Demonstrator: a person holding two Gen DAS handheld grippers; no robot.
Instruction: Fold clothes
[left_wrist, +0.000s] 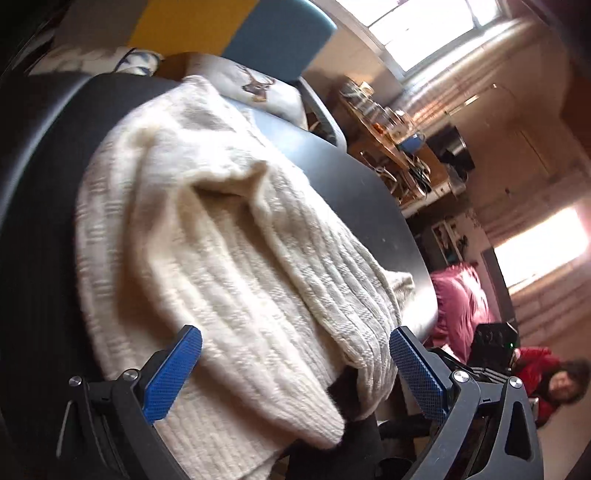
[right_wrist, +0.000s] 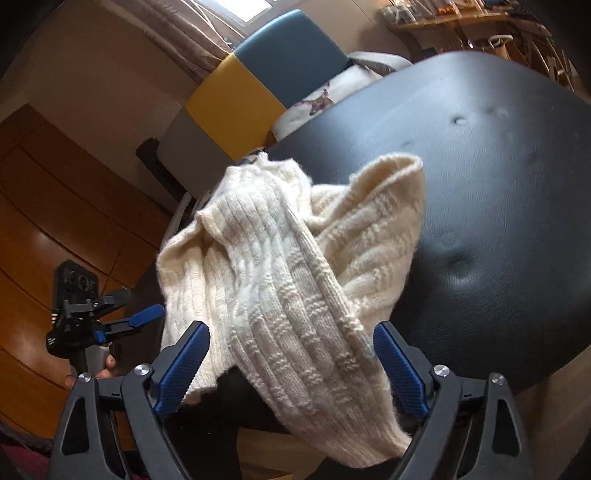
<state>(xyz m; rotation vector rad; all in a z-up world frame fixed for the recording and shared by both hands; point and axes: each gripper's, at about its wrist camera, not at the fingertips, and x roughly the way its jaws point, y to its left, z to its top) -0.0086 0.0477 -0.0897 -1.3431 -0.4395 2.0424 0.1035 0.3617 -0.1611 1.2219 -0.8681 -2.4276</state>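
A cream knit sweater (left_wrist: 207, 236) lies crumpled on a black padded table (left_wrist: 354, 192). In the right wrist view the sweater (right_wrist: 295, 266) has one ribbed sleeve draped across it and hanging over the near table edge (right_wrist: 517, 258). My left gripper (left_wrist: 295, 354) is open, its blue pads on either side of the sweater's near folds without pinching them. My right gripper (right_wrist: 291, 350) is also open, with the hanging sleeve between its fingers. The left gripper (right_wrist: 136, 310) shows at the sweater's left edge, held in a hand.
A chair with a yellow and teal back (right_wrist: 266, 74) and a deer-print cushion (left_wrist: 255, 86) stand behind the table. A cluttered wooden shelf (left_wrist: 391, 136) and a pink garment (left_wrist: 458, 302) are off to the side. A person in red (left_wrist: 535, 365) is nearby. Wooden floor (right_wrist: 55, 206) lies left.
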